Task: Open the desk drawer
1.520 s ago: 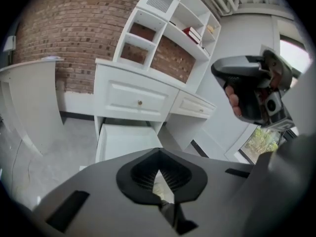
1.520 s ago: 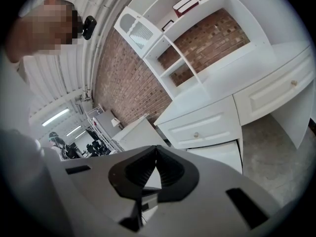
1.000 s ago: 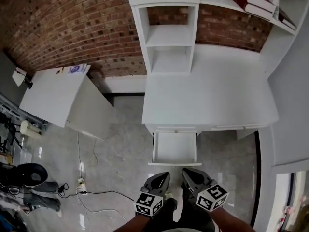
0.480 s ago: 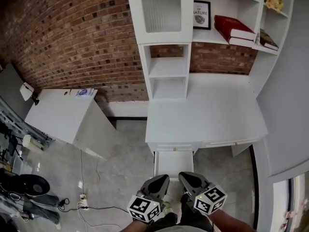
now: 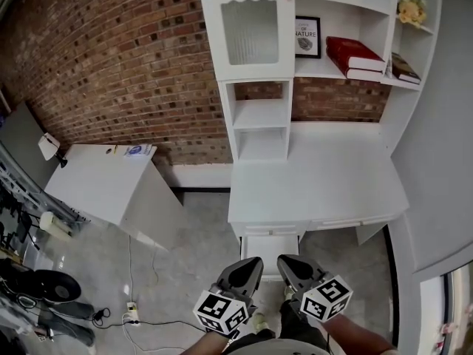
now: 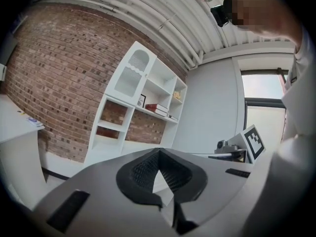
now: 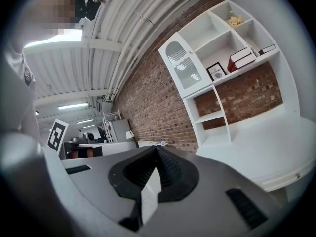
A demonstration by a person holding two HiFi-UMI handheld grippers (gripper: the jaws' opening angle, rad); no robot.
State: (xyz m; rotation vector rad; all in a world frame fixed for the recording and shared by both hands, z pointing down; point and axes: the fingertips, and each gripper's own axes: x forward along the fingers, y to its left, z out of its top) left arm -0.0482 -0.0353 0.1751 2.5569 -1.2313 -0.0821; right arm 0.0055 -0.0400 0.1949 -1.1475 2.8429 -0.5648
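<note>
The grey left gripper (image 5: 250, 266) and grey right gripper (image 5: 287, 263) are hovering clenched and empty over the white desk drawer (image 5: 270, 244), which is jutting open from the front edge of the white desk (image 5: 318, 183). A black-framed print (image 5: 308, 37) is showing "NATURE".

Left claw (image 5: 250, 263) and right claw (image 5: 290, 262): chunky grey shells tapering to a point, black ribbed pads (image 6: 143, 171) inside. Each carries a white cube (image 5: 221, 311) with black square markers.

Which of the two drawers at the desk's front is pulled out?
The left drawer, below the narrow open shelves, is pulled out; the right drawer lies flush with the front edge of the desk.
</note>
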